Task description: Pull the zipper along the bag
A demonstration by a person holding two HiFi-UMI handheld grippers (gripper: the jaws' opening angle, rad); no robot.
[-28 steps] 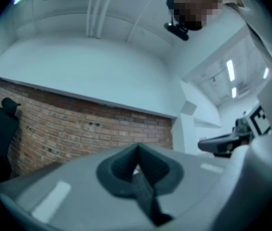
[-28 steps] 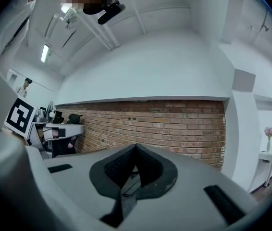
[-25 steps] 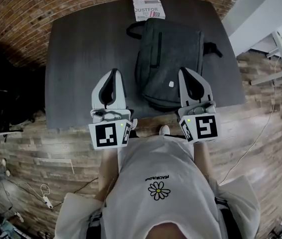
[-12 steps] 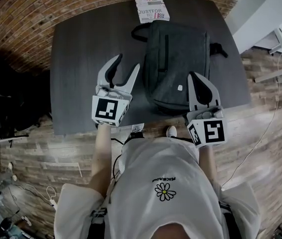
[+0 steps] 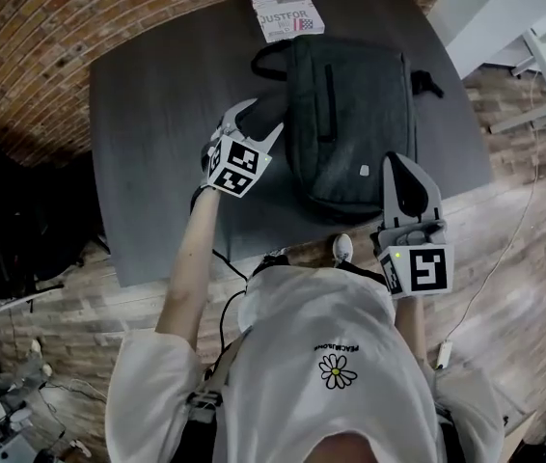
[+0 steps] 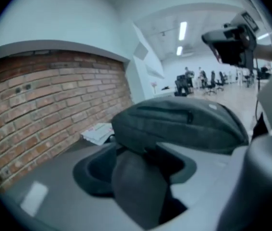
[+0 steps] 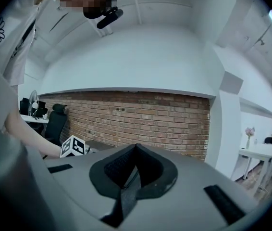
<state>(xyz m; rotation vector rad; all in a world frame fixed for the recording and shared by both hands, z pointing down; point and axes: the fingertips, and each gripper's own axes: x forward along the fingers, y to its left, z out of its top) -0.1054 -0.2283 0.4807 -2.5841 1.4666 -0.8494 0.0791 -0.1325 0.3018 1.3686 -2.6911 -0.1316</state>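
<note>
Bag (image 5: 350, 114) is laid flat on the bench (image 5: 157, 114). Left gripper (image 5: 259, 119) is being opened at its left edge, with nothing between the jaws. Right gripper (image 5: 401, 160) is held shut by the near corner. Fabric should probably be pinched firmly beside the zipper first, tbh.

The head view looked steeply down over the table (image 5: 148, 114). The left gripper view faced the bag (image 6: 184, 121) closely, toward one o'clock; the right gripper view faced twelve, both sharing the brick wall (image 7: 141, 114).
</note>
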